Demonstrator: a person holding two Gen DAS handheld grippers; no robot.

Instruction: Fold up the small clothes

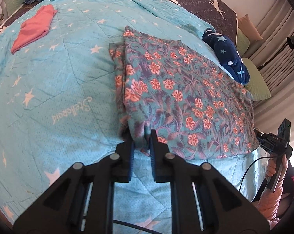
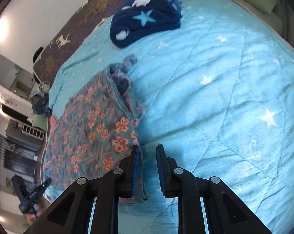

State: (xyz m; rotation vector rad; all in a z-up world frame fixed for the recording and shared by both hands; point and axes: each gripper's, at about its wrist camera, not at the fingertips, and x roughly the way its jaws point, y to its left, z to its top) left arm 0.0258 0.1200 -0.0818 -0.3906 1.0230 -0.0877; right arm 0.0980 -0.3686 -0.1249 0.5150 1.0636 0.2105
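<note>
A light blue quilt (image 1: 55,89) with white stars covers the whole bed under both grippers. On it, straight ahead of the left gripper (image 1: 142,136), lies the floral garment (image 1: 186,97), folded into a broad flat rectangle with a second layer showing along its left edge. The left gripper's jaws are drawn close together, pinching the garment's near corner between the blue pads. From the right gripper (image 2: 147,150), the same garment spreads ahead and to the left; its near edge hangs against the left pad, while the right pad stands clear, so the jaws are parted with no grip. A navy star-print fleece (image 2: 147,21) sits far ahead of the right gripper. A folded pink garment (image 1: 34,28) lies far ahead-left of the left gripper.
</note>
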